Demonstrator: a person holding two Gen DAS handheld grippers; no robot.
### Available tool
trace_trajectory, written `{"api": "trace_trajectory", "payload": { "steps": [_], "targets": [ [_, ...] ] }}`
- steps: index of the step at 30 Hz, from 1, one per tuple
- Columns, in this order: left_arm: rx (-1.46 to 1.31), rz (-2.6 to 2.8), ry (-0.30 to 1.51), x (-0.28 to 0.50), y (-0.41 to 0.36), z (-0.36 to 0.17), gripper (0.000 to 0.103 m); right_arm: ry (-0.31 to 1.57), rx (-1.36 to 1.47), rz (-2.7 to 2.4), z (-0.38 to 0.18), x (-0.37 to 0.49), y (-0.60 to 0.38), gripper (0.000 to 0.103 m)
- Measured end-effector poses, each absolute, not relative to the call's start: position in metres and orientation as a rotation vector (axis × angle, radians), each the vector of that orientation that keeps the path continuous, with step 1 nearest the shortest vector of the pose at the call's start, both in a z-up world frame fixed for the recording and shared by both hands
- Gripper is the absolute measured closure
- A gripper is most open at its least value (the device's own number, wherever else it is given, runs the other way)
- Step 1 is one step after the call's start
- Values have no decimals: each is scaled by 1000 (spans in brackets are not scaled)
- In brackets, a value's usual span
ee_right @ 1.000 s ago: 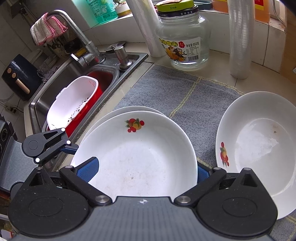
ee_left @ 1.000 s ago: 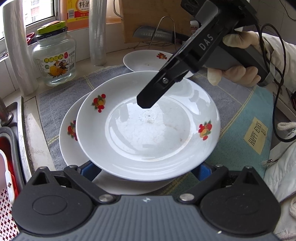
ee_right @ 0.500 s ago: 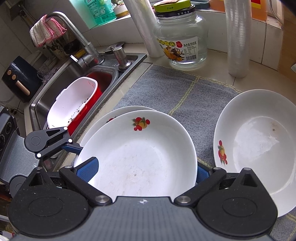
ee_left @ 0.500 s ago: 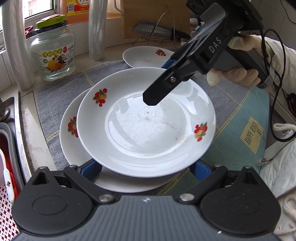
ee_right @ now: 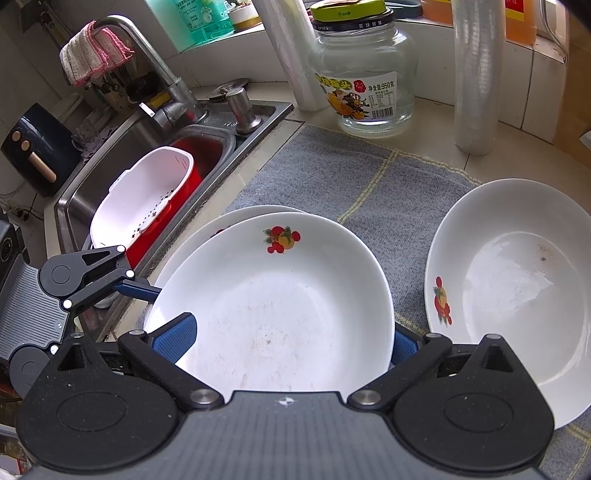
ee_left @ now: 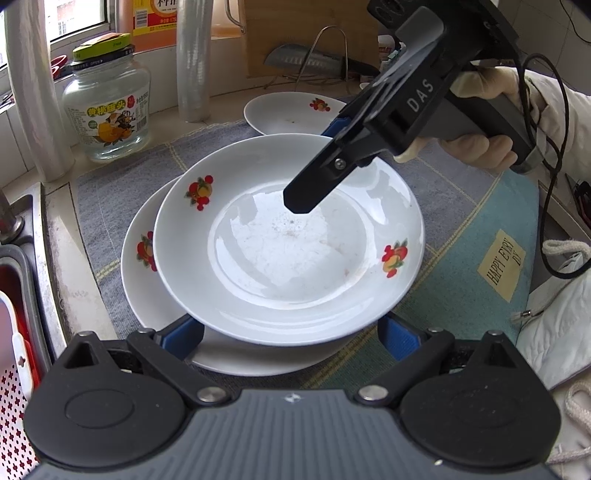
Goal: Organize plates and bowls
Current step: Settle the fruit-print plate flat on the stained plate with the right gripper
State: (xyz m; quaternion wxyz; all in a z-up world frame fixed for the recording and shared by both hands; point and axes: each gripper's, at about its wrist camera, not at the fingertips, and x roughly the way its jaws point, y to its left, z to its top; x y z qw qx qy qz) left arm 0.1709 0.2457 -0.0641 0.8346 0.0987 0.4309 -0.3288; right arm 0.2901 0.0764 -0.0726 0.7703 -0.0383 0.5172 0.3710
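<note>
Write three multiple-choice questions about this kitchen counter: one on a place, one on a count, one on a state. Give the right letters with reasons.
1. Where does the single plate lie?
A on the mat, apart from the stacked plates
B on top of the stacked plates
C leaning against the jar

2. How many plates are in view?
A two
B three
C five

3. How does the jar stand?
A upright, lid on
B upright, lid off
C on its side

Answers:
1 A, since bare mat shows between it and the stacked plates.
2 B, two stacked and one single.
3 A, the lid sits on its top.
</note>
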Motion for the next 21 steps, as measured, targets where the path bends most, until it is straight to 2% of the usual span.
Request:
{"api": "trace_trajectory", "payload": {
  "steps": [21],
  "targets": [
    [209,-698,892,164,250,-61,4,1126,-82,784,-69,282,72,0]
  ]
}}
